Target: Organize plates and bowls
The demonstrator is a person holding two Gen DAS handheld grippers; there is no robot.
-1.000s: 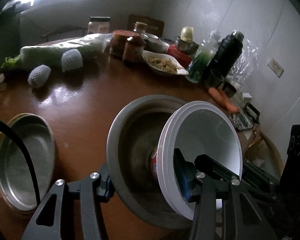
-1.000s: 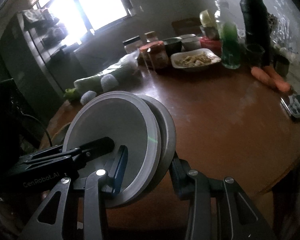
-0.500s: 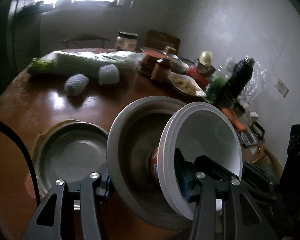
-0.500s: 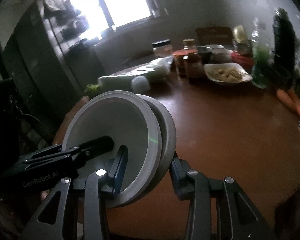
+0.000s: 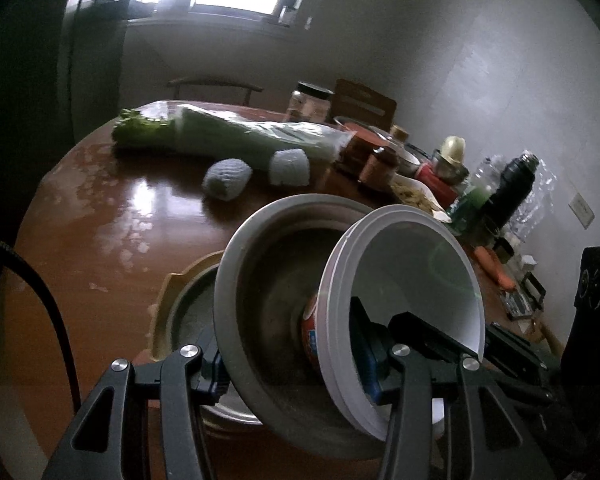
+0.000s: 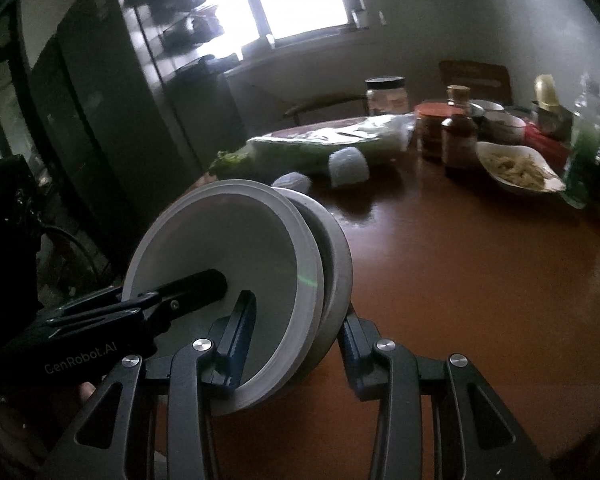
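Together, left claw point(image 5: 296, 354) and right claw point(image 6: 290, 342) clamp nested white bowl point(image 5: 416, 272) and steel bowl point(image 5: 272, 280); metal pan point(image 5: 188, 312) mostly hidden.

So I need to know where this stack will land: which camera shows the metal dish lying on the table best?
The left wrist view. The metal dish lies on the table just behind the held metal bowl, its rim and yellowish edge visible. In the right wrist view, the white bowl blocks that area, so the dish doesn't show.
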